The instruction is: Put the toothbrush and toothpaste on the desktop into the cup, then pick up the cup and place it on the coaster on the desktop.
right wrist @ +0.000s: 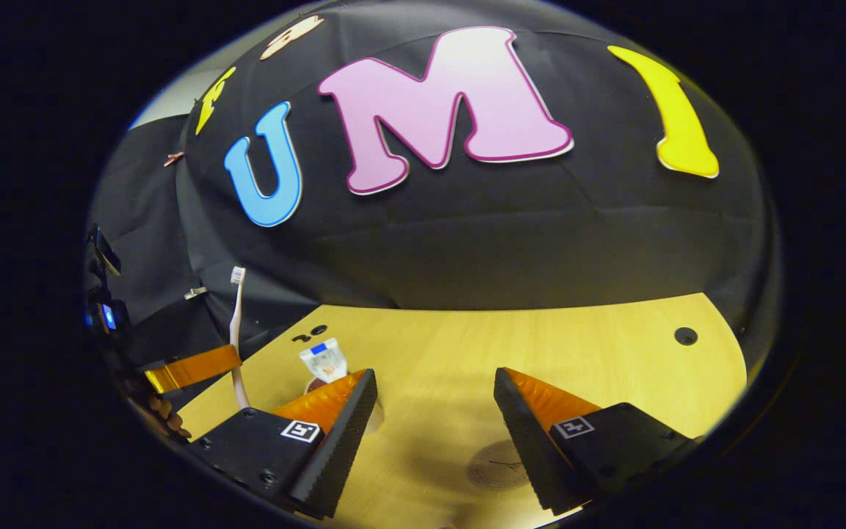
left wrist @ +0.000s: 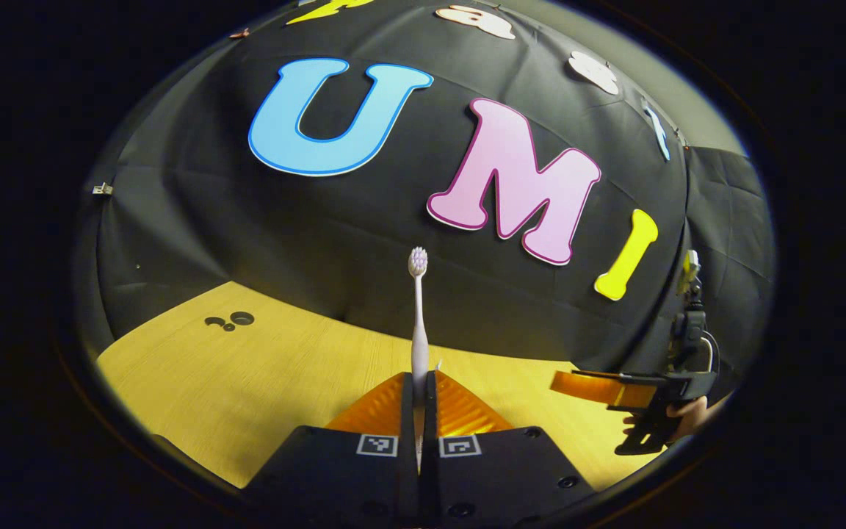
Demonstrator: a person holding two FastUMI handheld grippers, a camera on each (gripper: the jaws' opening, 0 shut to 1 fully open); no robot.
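In the left gripper view, my left gripper (left wrist: 418, 400) is shut on the handle of a white toothbrush (left wrist: 417, 308). The brush stands upright above the table with its bristles on top. The right gripper view shows the same toothbrush (right wrist: 235, 330) at far left, held in the left gripper (right wrist: 192, 369). My right gripper (right wrist: 434, 393) is open over the wooden table, nothing between its fingers. A white toothpaste tube (right wrist: 324, 361) stands upright just behind its left finger (right wrist: 335, 433), its lower end hidden. A pale curved edge there may be the cup (right wrist: 377, 419). A round coaster (right wrist: 498, 464) lies low between the fingers.
The wooden table (right wrist: 599, 345) has small dark holes (right wrist: 685, 336) at its right and others (left wrist: 228, 321) at far left. Black cloth walls close the back. In the left gripper view the right gripper (left wrist: 643, 400) and the hand (left wrist: 691, 411) holding it hover at the right edge.
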